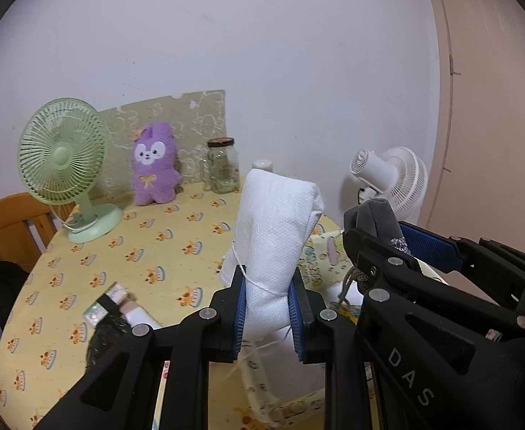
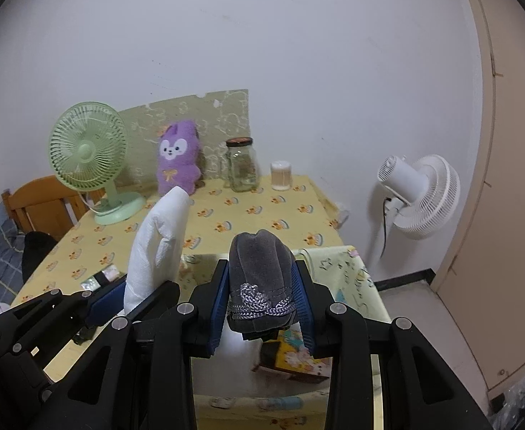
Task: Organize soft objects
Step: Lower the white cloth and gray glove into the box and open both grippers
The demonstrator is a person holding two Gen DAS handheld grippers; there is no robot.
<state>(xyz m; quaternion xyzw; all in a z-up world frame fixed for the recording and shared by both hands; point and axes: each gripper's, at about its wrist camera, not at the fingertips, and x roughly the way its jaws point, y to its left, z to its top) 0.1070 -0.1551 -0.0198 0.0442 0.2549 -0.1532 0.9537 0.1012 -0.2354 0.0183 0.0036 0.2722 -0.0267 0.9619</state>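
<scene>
Two grippers, each holding one soft item above a table (image 2: 226, 215) with a yellow patterned cloth. The left gripper (image 1: 269, 308) is clamped on one white pouch (image 1: 273, 236) tied with string, standing upright. The right gripper (image 2: 260, 297) grips one grey velvet pouch (image 2: 259, 265) with a silver cord. At the table's back: one green fan (image 2: 86, 150), one purple plush toy (image 2: 178, 157), one glass jar (image 2: 241, 165). One white fan (image 2: 420, 197) stands beside the table.

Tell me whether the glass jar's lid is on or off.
On: the glass jar stands upright with its dark lid seated on top.
</scene>
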